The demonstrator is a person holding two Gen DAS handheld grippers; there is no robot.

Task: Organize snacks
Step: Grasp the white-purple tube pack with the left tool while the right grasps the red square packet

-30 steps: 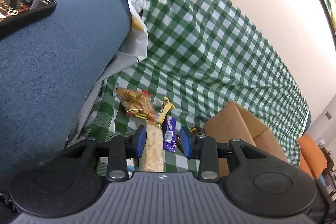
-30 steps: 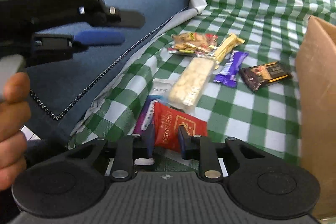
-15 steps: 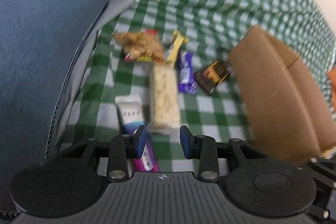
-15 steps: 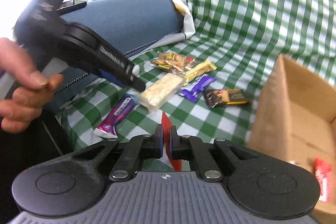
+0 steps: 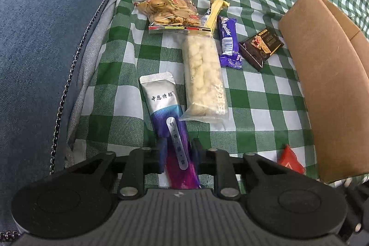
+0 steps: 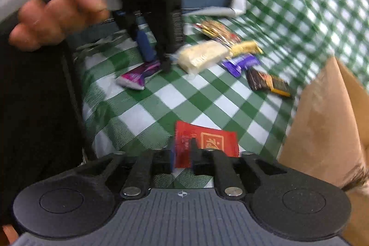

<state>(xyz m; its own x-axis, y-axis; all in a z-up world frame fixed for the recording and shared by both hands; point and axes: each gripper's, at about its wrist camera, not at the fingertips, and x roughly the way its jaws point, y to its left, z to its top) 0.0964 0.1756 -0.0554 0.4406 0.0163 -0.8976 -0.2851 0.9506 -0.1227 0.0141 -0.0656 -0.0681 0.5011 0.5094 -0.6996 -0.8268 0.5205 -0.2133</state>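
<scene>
Two grippers work beside the cardboard box point(image 5: 322, 75). The left gripper point(image 5: 177, 153) is closing, a silver-and-purple sachet point(image 5: 170, 117) lying between its jaws. The right gripper point(image 6: 182, 156) is opening around a red packet point(image 6: 207, 142) nearer the box.

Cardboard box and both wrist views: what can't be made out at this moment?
- Cardboard box: left wrist view shows only an outer wall; the inside is hidden.
- Same box, right wrist view: cut off by the right edge and motion-blurred.
- Silver and purple packet: its near end is hidden behind the left gripper.
- Red packet: blurred print; the right gripper covers its lower edge.
</scene>
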